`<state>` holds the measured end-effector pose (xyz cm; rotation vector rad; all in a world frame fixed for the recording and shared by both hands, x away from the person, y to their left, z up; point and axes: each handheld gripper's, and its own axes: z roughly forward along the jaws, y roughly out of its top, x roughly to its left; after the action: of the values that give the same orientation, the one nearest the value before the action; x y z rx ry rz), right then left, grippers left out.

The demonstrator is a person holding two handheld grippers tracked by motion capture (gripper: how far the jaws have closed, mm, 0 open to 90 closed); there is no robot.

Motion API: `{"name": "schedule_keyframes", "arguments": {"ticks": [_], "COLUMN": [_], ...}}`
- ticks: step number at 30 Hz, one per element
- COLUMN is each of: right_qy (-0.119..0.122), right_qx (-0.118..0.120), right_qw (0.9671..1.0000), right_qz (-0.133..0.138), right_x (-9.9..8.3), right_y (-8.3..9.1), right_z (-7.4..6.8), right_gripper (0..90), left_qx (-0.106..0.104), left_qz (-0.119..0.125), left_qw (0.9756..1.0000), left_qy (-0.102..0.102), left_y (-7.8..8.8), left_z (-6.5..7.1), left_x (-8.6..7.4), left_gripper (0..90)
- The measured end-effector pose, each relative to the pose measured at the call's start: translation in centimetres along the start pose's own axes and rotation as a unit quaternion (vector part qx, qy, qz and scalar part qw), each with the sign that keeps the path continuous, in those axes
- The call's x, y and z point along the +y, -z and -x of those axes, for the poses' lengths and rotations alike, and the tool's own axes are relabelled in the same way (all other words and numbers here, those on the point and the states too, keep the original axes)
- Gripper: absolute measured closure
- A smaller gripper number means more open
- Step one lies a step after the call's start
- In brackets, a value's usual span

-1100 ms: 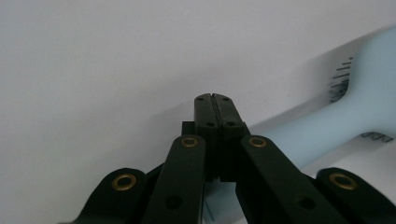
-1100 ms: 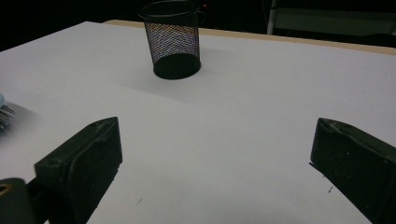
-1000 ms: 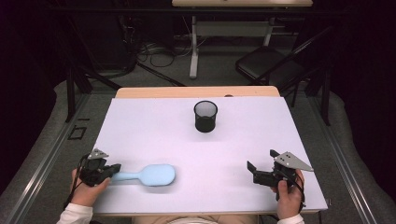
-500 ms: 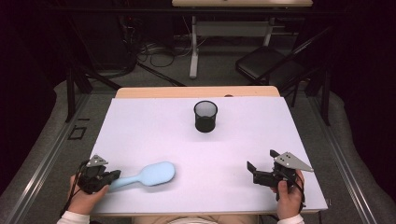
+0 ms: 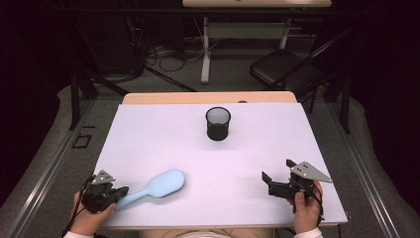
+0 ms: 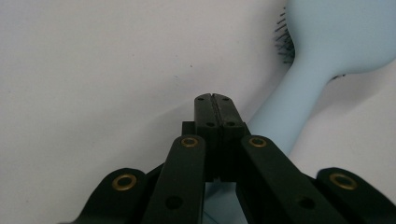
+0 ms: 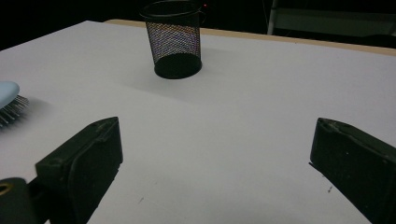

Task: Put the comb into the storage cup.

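Observation:
A light blue hairbrush (image 5: 166, 183) lies bristles-down near the table's front left, head pointing up and right. My left gripper (image 5: 120, 191) sits at the end of its handle. In the left gripper view the left gripper (image 6: 215, 98) has its pads pressed together with nothing between them. The brush handle (image 6: 294, 112) runs underneath and out to the right. My right gripper (image 5: 277, 171) rests at the front right, jaws wide apart. In its own view the right gripper (image 7: 215, 135) frames bare table, and the brush head (image 7: 9, 100) lies at the left edge.
A black mesh cup (image 5: 218, 124) stands upright at the table's far middle, also seen in the right gripper view as the mesh cup (image 7: 176, 39). The white tabletop (image 5: 163, 134) ends close behind both hands. Beyond the far edge are table legs, cables and a dark chair.
My left gripper has slid toward the table's front edge. The brush handle swung with it, so the brush now lies tilted instead of level. The right gripper stayed still.

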<state>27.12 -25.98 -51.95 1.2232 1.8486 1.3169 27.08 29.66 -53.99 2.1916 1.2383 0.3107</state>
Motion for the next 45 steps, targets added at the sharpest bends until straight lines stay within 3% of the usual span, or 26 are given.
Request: {"name": "schedule_keyframes", "arguments": {"ticks": [29,45], "right_qy": [0.003,0.002], "right_qx": [0.001,0.002], "right_qw": [1.0,1.0], "right_qz": [-0.002,-0.004], "right_x": [0.0,-0.1], "right_y": [-0.1,-0.1], "right_z": [-0.1,-0.1], "right_gripper": [2.1,2.2], "left_qx": [-0.012,-0.009], "left_qz": [-0.004,0.003], "left_qw": [0.9996,0.9997], "left_qy": [-0.024,-0.024], "left_y": [0.5,0.6], "left_z": [2.0,1.9], "left_x": [-1.1,-1.2], "left_gripper": [90.0,90.0]}}
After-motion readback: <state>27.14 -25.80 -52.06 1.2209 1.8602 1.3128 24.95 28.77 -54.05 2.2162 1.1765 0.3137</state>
